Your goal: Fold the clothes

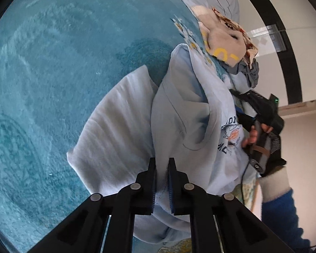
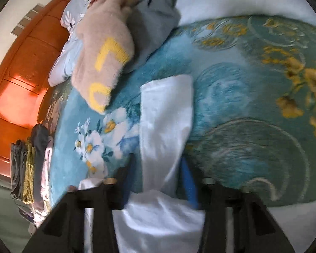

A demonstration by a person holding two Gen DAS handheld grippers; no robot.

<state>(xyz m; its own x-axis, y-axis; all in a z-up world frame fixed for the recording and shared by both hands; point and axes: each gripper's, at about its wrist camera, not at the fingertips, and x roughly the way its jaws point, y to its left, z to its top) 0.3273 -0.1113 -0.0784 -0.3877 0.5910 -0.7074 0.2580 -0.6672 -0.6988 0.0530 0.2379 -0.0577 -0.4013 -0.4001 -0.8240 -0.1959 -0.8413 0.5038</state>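
The left claw [image 1: 161, 176] is clenched on a fold of the pale blue T-shirt [image 1: 179, 113], which lies crumpled on the teal floral bed blanket [image 1: 52, 73]. The right claw [image 2: 158, 168] pinches the same shirt's hem. The printed chest lettering is too creased to read. A beige fuzzy garment [image 2: 103, 48] bears yellow letters, unreadable.

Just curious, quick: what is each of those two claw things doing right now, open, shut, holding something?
Left gripper: shut on the pale blue shirt.
Right gripper: shut on the same shirt's fabric.
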